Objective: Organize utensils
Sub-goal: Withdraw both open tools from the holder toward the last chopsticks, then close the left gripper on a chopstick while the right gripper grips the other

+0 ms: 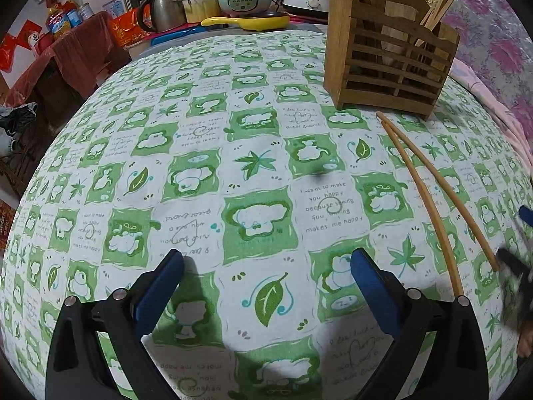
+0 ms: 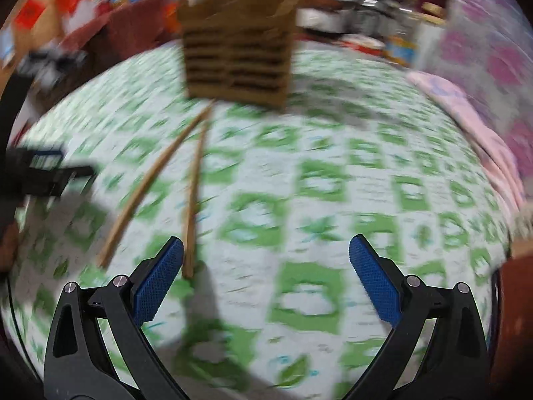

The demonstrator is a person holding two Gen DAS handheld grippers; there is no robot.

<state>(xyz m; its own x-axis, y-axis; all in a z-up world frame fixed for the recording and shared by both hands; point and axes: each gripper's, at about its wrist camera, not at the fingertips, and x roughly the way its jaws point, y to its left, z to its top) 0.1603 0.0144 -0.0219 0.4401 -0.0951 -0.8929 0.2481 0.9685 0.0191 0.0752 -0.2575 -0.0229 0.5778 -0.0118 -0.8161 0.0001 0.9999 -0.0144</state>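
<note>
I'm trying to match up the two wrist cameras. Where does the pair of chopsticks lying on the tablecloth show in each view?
Left wrist: pair of chopsticks lies right of centre, running from the wooden utensil holder toward the lower right.
Right wrist: chopsticks left of centre, blurred, fanning down from the holder.
Shared landmark: the wooden utensil holder.

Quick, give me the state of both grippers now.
Left gripper: open, holding nothing, above the tablecloth.
Right gripper: open, holding nothing; the chopsticks lie near its left finger, ungrasped.
</note>
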